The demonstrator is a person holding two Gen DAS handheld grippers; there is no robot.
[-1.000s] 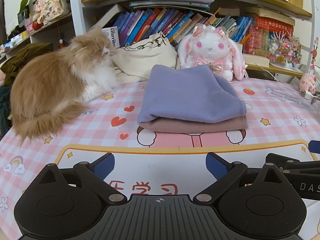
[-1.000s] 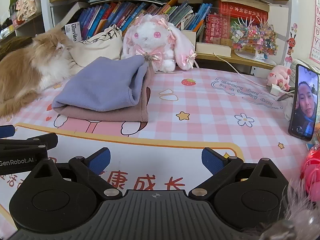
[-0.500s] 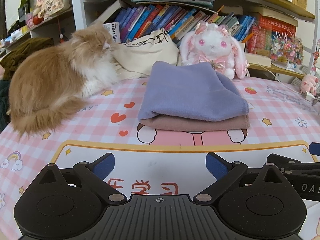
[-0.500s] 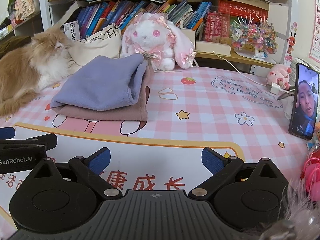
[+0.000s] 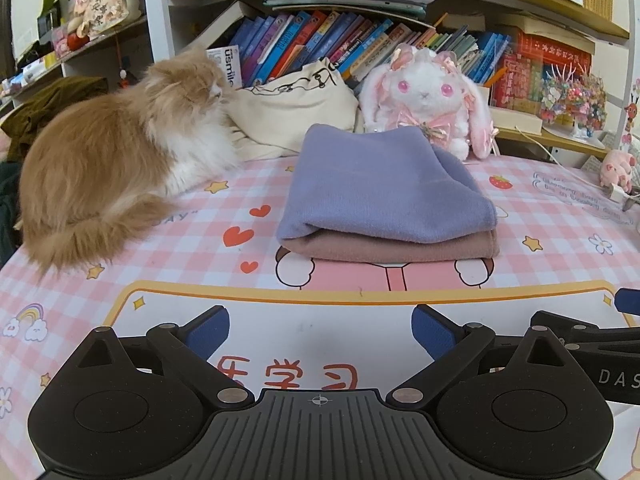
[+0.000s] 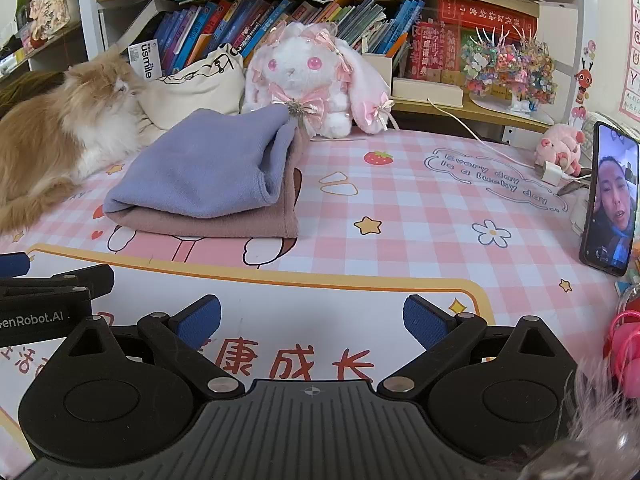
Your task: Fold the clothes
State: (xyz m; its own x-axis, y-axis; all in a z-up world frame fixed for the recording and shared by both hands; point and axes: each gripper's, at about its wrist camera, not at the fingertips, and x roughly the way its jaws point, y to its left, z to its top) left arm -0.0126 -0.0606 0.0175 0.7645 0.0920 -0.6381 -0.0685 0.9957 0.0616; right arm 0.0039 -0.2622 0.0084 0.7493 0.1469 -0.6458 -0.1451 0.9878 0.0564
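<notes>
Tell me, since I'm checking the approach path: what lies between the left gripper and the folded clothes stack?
Nothing stands there. In the left wrist view, only bare printed pink table mat separates the open left gripper from the folded lavender garment lying on the folded dusty-pink garment.

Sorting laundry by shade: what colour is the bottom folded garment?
Dusty pink-brown bottom garment, clearest in the right wrist view.

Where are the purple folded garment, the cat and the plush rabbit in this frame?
purple folded garment (image 5: pixel 380 188): left wrist view, middle of its top face.
cat (image 5: pixel 104 168): left wrist view, on its flank.
plush rabbit (image 6: pixel 300 76): right wrist view, on its face.
</notes>
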